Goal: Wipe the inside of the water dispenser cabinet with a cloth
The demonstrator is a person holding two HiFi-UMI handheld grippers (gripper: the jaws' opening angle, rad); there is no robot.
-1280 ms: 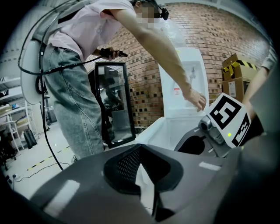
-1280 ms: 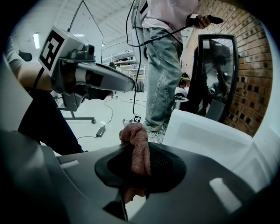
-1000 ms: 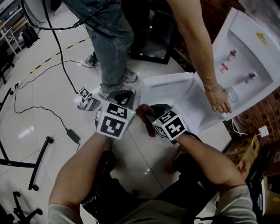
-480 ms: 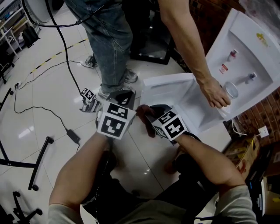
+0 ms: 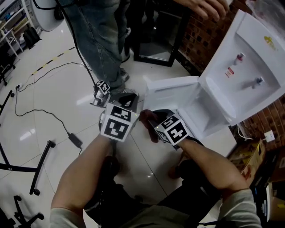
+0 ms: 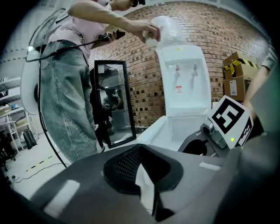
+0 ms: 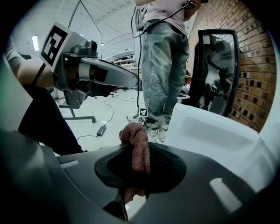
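Your left gripper (image 6: 146, 179): jaws closed together, holding nothing.
Your right gripper (image 7: 140, 170): clamped partway on the rust-brown terry cloth (image 7: 139, 146). The cloth is bunched, long axis along the jaws, free end poking up and forward.
White cabinet door (image 5: 171, 91): hanging open just ahead.
White plastic water dispenser (image 5: 240, 67): upright.
Bystander's hand (image 5: 209, 6): now lifted away from the tap recess, so you can probably start wiping.
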